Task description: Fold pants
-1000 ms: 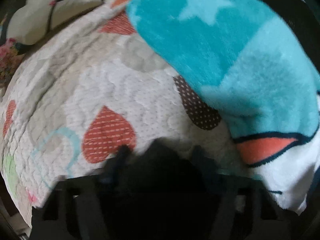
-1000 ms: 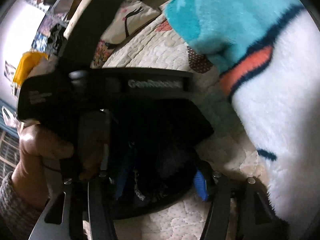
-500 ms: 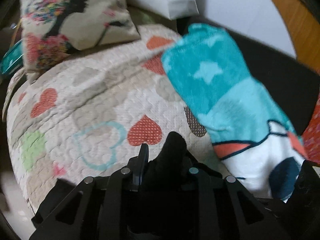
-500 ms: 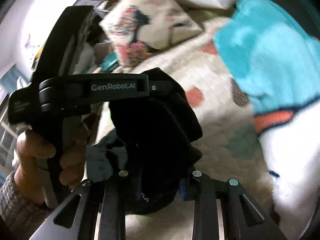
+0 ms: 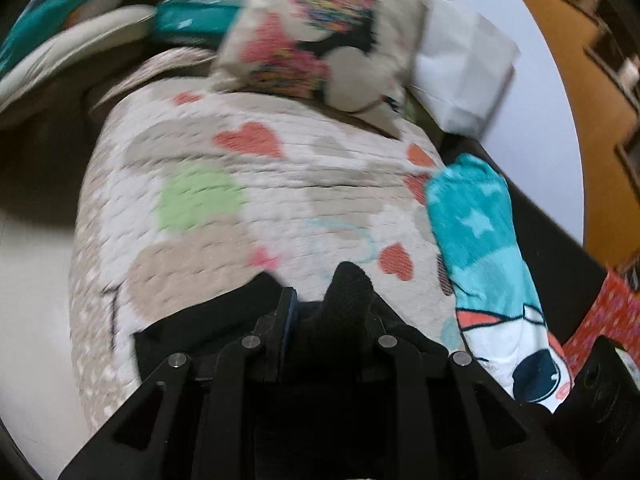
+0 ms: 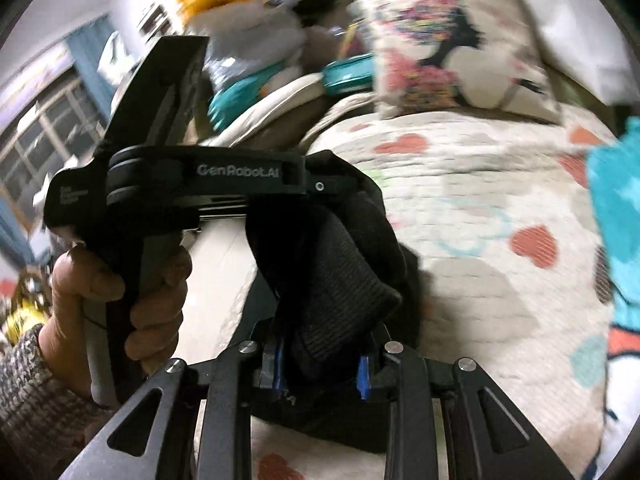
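The black pants (image 5: 348, 292) are bunched between the fingers of my left gripper (image 5: 330, 312), which is shut on them above the quilt. In the right wrist view my right gripper (image 6: 320, 360) is shut on another bunch of the same black pants (image 6: 336, 264). The left gripper (image 6: 312, 186) shows there too, held by a hand (image 6: 120, 292) at the left, its tip clamped on the top of the fabric. The pants hang between both grippers, lifted off the heart-patterned quilt (image 5: 240, 200).
A teal, white and orange fleece blanket (image 5: 480, 248) lies along the quilt's right side, also in the right wrist view (image 6: 616, 208). A printed cushion (image 5: 320, 48) and white bag (image 5: 464, 68) sit at the far end. A window (image 6: 40, 132) is at the left.
Both grippers have risen and pulled back from the quilt with the pants in them. More of the bed and the far cushion now shows, and the fleece blanket sits farther right.
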A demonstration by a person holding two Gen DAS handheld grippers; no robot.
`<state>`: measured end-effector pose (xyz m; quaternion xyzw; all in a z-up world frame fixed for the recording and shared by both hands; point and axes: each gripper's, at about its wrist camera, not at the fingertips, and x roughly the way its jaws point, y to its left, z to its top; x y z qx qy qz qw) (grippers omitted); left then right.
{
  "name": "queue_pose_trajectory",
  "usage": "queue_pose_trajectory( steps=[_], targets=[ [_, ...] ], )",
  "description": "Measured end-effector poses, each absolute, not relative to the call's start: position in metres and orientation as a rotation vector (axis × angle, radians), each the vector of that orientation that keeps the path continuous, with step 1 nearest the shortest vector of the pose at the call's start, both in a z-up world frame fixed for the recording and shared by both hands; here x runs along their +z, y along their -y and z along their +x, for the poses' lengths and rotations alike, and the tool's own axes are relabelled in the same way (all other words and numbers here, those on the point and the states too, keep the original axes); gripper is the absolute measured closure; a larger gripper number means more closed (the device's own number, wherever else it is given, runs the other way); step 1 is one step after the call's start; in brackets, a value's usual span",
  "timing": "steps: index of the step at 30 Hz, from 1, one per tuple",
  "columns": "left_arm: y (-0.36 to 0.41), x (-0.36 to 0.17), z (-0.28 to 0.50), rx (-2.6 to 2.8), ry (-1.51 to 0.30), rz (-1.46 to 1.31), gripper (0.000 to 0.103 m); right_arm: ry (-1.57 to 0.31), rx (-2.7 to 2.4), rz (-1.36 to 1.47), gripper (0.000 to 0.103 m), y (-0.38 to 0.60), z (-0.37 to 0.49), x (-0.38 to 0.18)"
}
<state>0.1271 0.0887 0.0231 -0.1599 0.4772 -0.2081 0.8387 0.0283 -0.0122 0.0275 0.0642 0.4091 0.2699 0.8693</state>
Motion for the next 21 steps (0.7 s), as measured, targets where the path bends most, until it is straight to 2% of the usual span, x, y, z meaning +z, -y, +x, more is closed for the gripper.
queue_pose_trajectory(
  steps=[4, 6, 9, 12, 14, 17, 21],
  targets=[
    [-0.125, -0.003, 0.123, -0.396, -1.018, -0.433, 0.078, -0.874, 0.601, 0.051, 0.074, -0.027, 0.029, 0.013],
    [-0.139, -0.015, 0.123, -0.363, -1.027, -0.479, 0.068, -0.876, 0.616, 0.005, 0.074, -0.040, 0.027, 0.004],
    [-0.165, -0.027, 0.121, -0.342, -1.030, -0.584, 0.060, -0.869, 0.626, -0.092, 0.066, -0.059, 0.020, -0.010],
    [-0.190, -0.031, 0.117, -0.347, -1.014, -0.710, 0.050, -0.861, 0.647, -0.160, 0.053, -0.072, 0.010, -0.019],
    [-0.205, -0.034, 0.114, -0.335, -1.006, -0.785, 0.047, -0.852, 0.656, -0.190, 0.041, -0.077, 0.001, -0.020],
    [-0.226, -0.033, 0.105, -0.278, -0.953, -0.859, 0.045, -0.838, 0.684, -0.237, 0.029, -0.084, -0.012, -0.018],
    [-0.245, -0.029, 0.093, -0.187, -0.900, -0.894, 0.045, -0.852, 0.742, -0.261, 0.026, -0.089, -0.022, -0.016]
  ],
)
